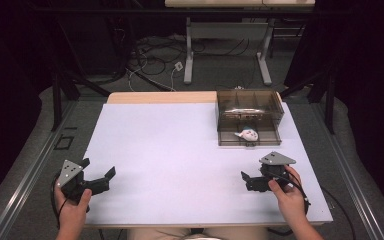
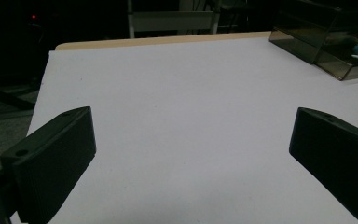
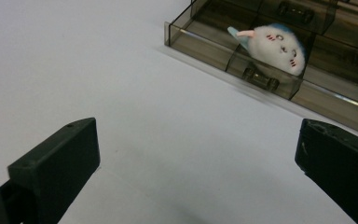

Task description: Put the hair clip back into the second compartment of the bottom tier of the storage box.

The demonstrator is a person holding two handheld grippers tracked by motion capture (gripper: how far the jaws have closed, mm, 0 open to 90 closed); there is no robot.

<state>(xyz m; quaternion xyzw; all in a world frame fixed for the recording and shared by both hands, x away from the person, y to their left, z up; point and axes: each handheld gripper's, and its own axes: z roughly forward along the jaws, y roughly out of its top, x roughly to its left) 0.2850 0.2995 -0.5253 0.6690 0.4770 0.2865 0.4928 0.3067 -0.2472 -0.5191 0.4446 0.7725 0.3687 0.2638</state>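
A smoked clear drawer box stands at the table's back right, with its lower drawer pulled out toward me. In the drawer's middle compartment lies a small white plush toy with blue and pink parts. In the right gripper view the toy rests behind the drawer's front wall. My right gripper is open just in front of the drawer, apart from it, its jaws wide with nothing between them. My left gripper is open at the front left, over bare table.
The white table top has a wooden strip along its far edge. The box sits far right in the left gripper view. Beyond the table are cables and a bench's legs on the floor.
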